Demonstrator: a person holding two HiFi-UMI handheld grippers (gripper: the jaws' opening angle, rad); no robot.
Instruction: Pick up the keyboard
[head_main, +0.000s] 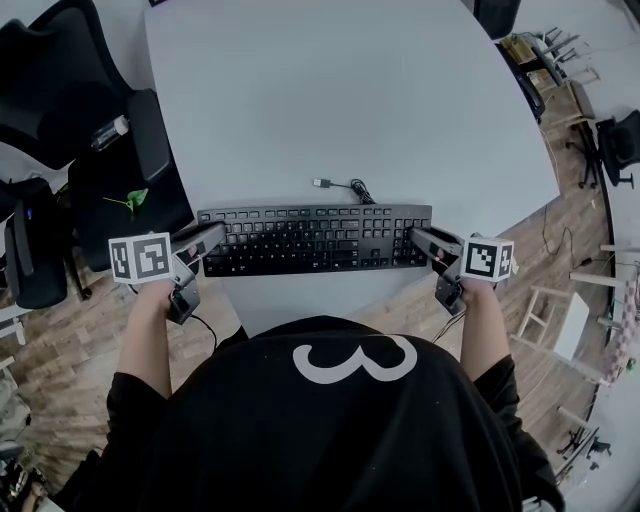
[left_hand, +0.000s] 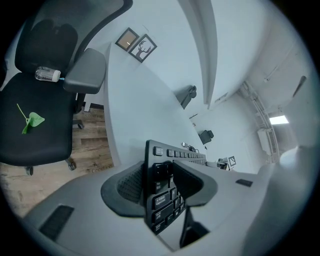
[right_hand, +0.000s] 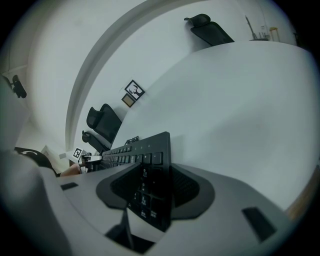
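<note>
Far left, an office chair (head_main: 60, 90) is seen beside the table (head_main: 350, 90); not part of the task. The left gripper (head_main: 214, 238) is clamped on the left end of the keyboard (head_main: 315, 240): in the left gripper view one pad is pressed on the underside and the other on the key faces. The keyboard is laid at the near edge of the table, long axis running left to right, with its cable (head_main: 345, 186) trailing to the far side. At the right end the right gripper (head_main: 421, 238) is likewise closed on the keyboard, with the numpad end sandwiched between its pads. Each end is held by the hand nearest it, and the grips are roughly level with each other. A straight, even raise is judged to be next. Whether the keyboard is clear of the table cannot be told.
</note>
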